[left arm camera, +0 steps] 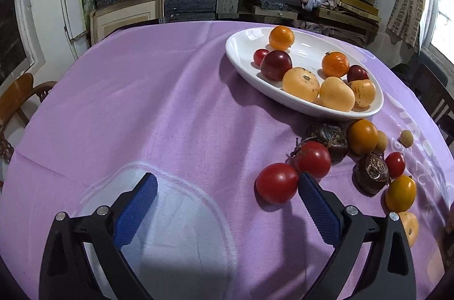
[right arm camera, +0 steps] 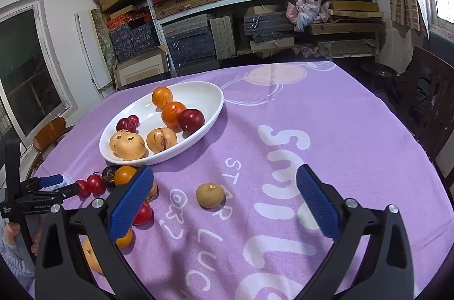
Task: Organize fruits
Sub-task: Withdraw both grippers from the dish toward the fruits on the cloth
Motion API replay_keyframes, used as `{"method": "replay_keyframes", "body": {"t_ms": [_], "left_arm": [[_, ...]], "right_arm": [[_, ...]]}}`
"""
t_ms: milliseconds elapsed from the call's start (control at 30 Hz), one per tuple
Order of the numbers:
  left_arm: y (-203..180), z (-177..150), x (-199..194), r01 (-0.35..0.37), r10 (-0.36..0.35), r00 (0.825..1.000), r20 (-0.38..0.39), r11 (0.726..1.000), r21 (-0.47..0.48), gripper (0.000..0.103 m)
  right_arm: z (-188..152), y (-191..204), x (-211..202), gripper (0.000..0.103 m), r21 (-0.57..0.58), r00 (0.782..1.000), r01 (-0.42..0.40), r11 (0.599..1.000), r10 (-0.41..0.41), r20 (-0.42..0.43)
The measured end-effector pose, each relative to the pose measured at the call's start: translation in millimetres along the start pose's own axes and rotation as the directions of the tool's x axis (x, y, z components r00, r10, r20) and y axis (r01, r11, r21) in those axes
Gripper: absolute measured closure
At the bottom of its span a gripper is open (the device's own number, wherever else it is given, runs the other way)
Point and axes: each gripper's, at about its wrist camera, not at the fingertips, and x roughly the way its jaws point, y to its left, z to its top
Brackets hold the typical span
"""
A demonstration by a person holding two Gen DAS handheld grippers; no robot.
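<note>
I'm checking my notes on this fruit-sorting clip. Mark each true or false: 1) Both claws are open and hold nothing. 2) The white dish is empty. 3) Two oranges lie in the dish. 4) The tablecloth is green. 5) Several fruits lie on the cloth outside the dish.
1) True: the left claw and the right claw are open, nothing between the fingers.
2) False: the white dish holds several fruits.
3) True: two oranges.
4) False: the tablecloth is purple.
5) True: for one, a red tomato.
</note>
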Motion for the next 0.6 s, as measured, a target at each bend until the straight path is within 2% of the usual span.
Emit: {"method": "replay_keyframes", "body": {"t_ms": [167,467,600], "left_arm": [[7.8,-2.1,7.9,-0.005,0.003,0.999,-0.053,0.999,-0.038,0.003],[11.6,-3.2,5.7,0.003,-0.006,0.999,-0.049,0.999,-0.050,0.005],[8.9,-3.9,3.9,0.033,-0.034,0.998,-0.045,0.999,-0.028,0.022]], "right_arm": [[-1.1,-0.8,3.7,0.004,0.007,1.000,0.002,1.000,-0.002,-0.014],[-2.9,0.0,9.2,0.004,-0.008,0.999,0.017,1.000,-0.017,-0.032],[-3.8,-0.4,12.1,0.004,-0.007,0.999,0.015,1.000,-0.015,-0.045]]}}
